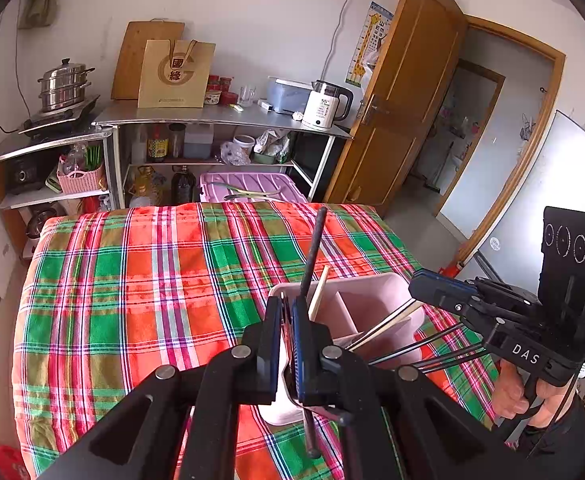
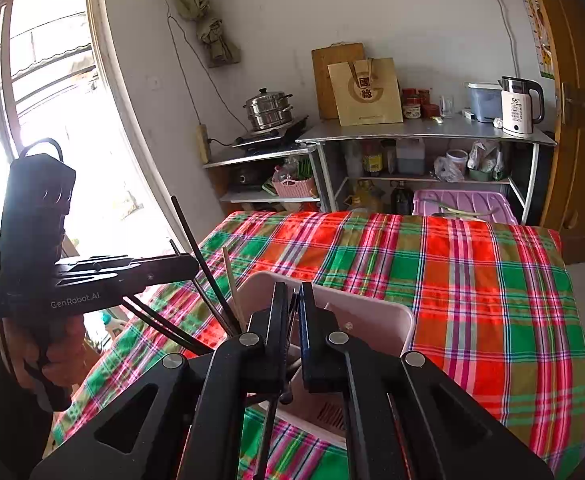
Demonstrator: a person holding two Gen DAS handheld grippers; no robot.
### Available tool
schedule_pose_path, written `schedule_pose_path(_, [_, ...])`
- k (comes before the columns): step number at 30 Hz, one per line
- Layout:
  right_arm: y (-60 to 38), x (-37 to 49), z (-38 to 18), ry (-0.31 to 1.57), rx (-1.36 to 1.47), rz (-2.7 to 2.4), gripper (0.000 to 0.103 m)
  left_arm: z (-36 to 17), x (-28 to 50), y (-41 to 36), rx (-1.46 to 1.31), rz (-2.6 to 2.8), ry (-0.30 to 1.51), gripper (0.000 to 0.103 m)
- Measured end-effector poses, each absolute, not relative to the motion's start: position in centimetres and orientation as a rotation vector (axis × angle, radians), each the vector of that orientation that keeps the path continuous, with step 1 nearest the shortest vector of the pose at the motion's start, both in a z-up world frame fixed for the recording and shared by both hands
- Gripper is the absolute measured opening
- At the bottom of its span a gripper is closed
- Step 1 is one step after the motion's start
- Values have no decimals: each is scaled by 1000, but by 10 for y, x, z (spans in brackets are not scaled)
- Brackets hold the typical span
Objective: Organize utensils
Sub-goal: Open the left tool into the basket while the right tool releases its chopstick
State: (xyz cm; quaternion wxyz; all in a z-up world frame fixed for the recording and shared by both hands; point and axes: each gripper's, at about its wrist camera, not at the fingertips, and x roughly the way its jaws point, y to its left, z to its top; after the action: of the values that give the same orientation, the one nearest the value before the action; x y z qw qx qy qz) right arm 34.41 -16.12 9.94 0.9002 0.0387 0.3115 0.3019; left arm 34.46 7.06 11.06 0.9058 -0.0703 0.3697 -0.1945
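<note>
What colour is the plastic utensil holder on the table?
The divided plastic utensil holder is pale pink; the left wrist view shows it best.

The left gripper's fingers (image 1: pixel 266 344) are hiding the near wall of the pink utensil holder (image 1: pixel 372 292), and the right gripper's fingers (image 2: pixel 276 332) are covering its inside; the desk (image 2: pixel 492 280) is running off the frame

The left gripper (image 1: pixel 287 320) has its fingers pinched nearly together on a dark chopstick (image 1: pixel 312 256). Just right of it, the right gripper (image 2: pixel 292 304) is likewise clamped narrow on a dark chopstick (image 2: pixel 270 420).
</note>
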Motion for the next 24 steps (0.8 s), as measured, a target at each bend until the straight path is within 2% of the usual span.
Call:
schedule_pose_path(3, [-163,344,101,644,82,628,10,114,342,71,-146,-392,752,6])
schedule_pose_path(19, [-201,285,140,515,123,602,13,168,278,96,-171,-312,591,10])
schedule_pose_path(22, [-209,264,143,491,127,600,15,172,252,95,-158,-290,559,15])
schedule_pose_path(24, [-213,249,143,478,126,601,21,170,233,93,-151,-289,541,20])
